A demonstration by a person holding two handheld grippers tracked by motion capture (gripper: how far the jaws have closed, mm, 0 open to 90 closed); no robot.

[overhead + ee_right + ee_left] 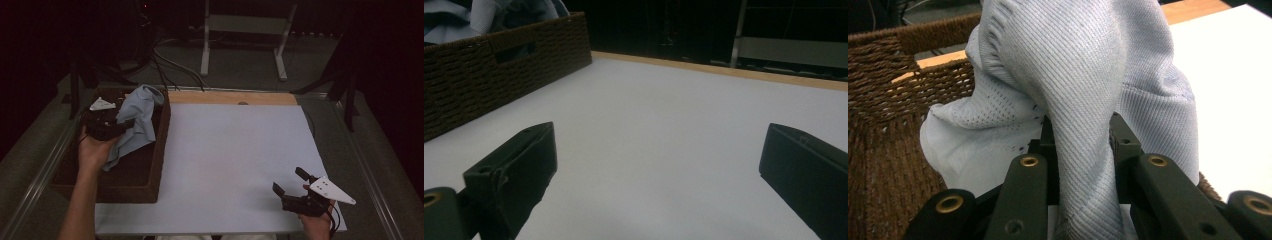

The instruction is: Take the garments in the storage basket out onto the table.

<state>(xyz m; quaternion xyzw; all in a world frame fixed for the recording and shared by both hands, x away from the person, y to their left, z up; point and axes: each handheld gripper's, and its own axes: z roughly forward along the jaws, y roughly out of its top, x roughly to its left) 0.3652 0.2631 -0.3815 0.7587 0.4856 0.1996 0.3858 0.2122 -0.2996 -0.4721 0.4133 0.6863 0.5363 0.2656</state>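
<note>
A pale blue cloth (136,121) hangs over the dark woven basket (150,175) at the left of the table. My left gripper (125,124) is shut on the cloth, above the basket. In the left gripper view the cloth (1083,90) is pinched between the two black jaws and bulges up in front of them, with the basket wall (883,100) behind. My right gripper (291,181) rests open near the table's front right, over the white sheet (235,165). Nothing lies between its jaws in the right gripper view, where the basket (489,85) stands at the far left.
A wooden strip (230,97) runs along the far edge of the white sheet. Beyond the table stand a white metal frame (245,35) and cables on the floor. Metal rails border the table on both sides.
</note>
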